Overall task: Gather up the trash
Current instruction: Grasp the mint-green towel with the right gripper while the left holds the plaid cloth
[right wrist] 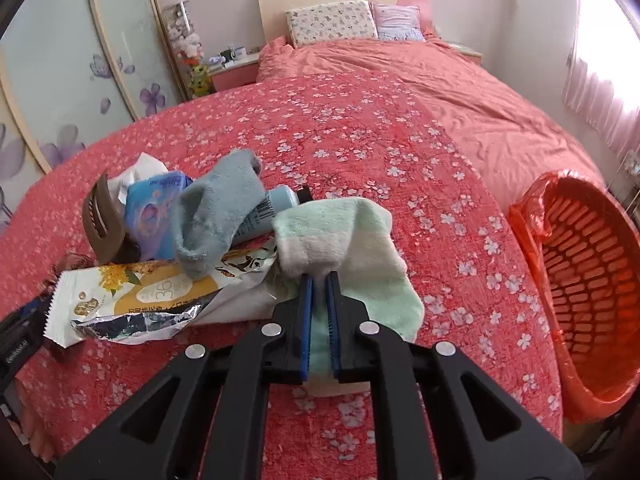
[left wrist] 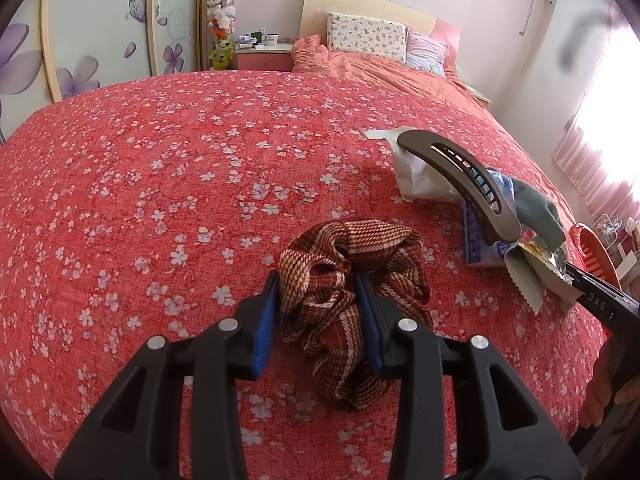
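Observation:
My left gripper (left wrist: 317, 280) is shut on a brown plaid scrunchie (left wrist: 352, 252) that lies on the red flowered bedspread (left wrist: 160, 200). My right gripper (right wrist: 319, 278) points down at a pile of things and pinches a pale green sock (right wrist: 352, 232) between its blue pads. Beside that sock lie an opened snack wrapper (right wrist: 132, 300), a blue-grey sock (right wrist: 216, 216), a light blue bottle (right wrist: 276, 202), a blue tissue pack (right wrist: 152, 204), a brown hair clip (right wrist: 102, 224) and a white tissue (right wrist: 138, 170). In the left wrist view the hair clip (left wrist: 460, 172) stands over the pile.
An orange slotted basket (right wrist: 580, 280) lined with an orange bag stands at the bed's right edge, its mouth facing the pile. Pillows (right wrist: 332, 22) and a pink quilt (right wrist: 460, 92) lie at the far end. A hand (left wrist: 612, 380) holds the right gripper's handle.

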A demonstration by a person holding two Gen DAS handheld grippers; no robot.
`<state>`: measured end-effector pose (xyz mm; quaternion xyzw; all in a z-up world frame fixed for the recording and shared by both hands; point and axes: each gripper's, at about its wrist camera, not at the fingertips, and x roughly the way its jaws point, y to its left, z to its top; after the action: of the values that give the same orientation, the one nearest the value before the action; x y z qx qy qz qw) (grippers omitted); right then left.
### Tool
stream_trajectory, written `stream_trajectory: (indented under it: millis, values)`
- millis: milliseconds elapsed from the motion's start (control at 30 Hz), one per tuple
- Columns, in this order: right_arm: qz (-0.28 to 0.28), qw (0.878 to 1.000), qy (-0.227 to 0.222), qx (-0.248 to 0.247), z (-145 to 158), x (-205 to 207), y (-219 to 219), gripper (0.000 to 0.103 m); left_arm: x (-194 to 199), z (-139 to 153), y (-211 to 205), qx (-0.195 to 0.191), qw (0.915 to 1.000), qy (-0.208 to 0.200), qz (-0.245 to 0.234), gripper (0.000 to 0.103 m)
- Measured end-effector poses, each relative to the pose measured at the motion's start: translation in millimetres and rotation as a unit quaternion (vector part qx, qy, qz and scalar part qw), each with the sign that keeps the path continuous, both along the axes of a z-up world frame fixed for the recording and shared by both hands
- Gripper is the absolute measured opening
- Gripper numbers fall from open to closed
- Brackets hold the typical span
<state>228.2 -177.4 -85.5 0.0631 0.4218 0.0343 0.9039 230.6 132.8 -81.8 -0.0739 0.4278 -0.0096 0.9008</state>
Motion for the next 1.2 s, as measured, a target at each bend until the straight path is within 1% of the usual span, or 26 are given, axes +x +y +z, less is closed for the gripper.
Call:
stream_trajectory:
  millis: [100, 133, 300, 333, 367, 400, 467, 567, 633, 667, 700, 733, 800, 833, 867, 967, 1200]
  values:
    - [0.001, 1.0, -0.004, 0.02, -1, -2, -7, 0.009, 0, 0, 0, -0.001, 1.0, 0.0, 0.0, 0.038]
    - [-0.001, 1.0, -0.004, 0.02, -1, -3, -8, 0.009, 0, 0, 1, -0.002, 1.0, 0.0, 0.0, 0.038]
    - [-0.007, 1.0, -0.005, -0.004, 0, -3, -1, 0.009, -1, -2, 7, -0.013, 0.9999, -0.003, -0.002, 0.038]
    - [-0.012, 1.0, -0.005, -0.009, 1, -3, 0, 0.01, -1, -1, 9, -0.016, 0.9999, -0.004, -0.003, 0.038]
    - [-0.02, 1.0, -0.008, -0.015, 2, -5, -2, 0.016, 0, -1, 9, -0.016, 0.9998, -0.004, -0.008, 0.038]
    - [-0.024, 1.0, -0.012, -0.016, 4, -6, -4, 0.02, 1, -1, 11, -0.014, 0.9998, -0.003, -0.011, 0.038]
    - [-0.032, 0.999, -0.018, -0.016, 8, -6, -8, 0.032, 4, 0, 13, -0.011, 0.9998, 0.001, -0.017, 0.038]
    - [-0.036, 0.999, -0.01, -0.017, 6, 3, -13, 0.042, 12, 1, 10, -0.009, 0.9997, 0.008, -0.023, 0.038]
    - [-0.035, 0.999, 0.0, -0.02, 1, 9, -13, 0.045, 17, 1, 5, 0.007, 0.9996, 0.009, -0.025, 0.038]
    - [-0.034, 0.999, -0.002, -0.024, 0, 10, -12, 0.046, 19, 1, 3, 0.016, 0.9995, 0.009, -0.026, 0.037]
    - [-0.032, 0.999, -0.003, -0.03, 0, 11, -10, 0.046, 21, 1, 0, 0.021, 0.9993, 0.008, -0.028, 0.032]
    - [-0.029, 0.999, -0.003, -0.033, 0, 11, -8, 0.046, 23, 2, -3, 0.029, 0.9991, 0.007, -0.031, 0.03]
    - [-0.021, 0.999, -0.004, -0.033, 1, 10, -5, 0.032, 25, 3, -5, 0.041, 0.9987, 0.002, -0.031, 0.026]
    - [-0.019, 0.999, -0.004, -0.032, 1, 10, -5, 0.02, 26, 4, -6, 0.044, 0.9986, 0.0, -0.03, 0.026]
    - [-0.021, 0.999, -0.004, -0.03, 0, 10, -7, 0.018, 28, 4, -5, 0.046, 0.9986, -0.003, -0.025, 0.026]
    - [-0.022, 0.999, -0.004, -0.023, 0, 8, -9, 0.017, 33, 2, 0, 0.04, 0.9991, 0.0, -0.013, 0.027]
    - [-0.024, 0.999, -0.003, -0.033, 1, 6, -6, 0.018, 34, 0, 4, 0.038, 0.9992, 0.004, -0.006, 0.031]
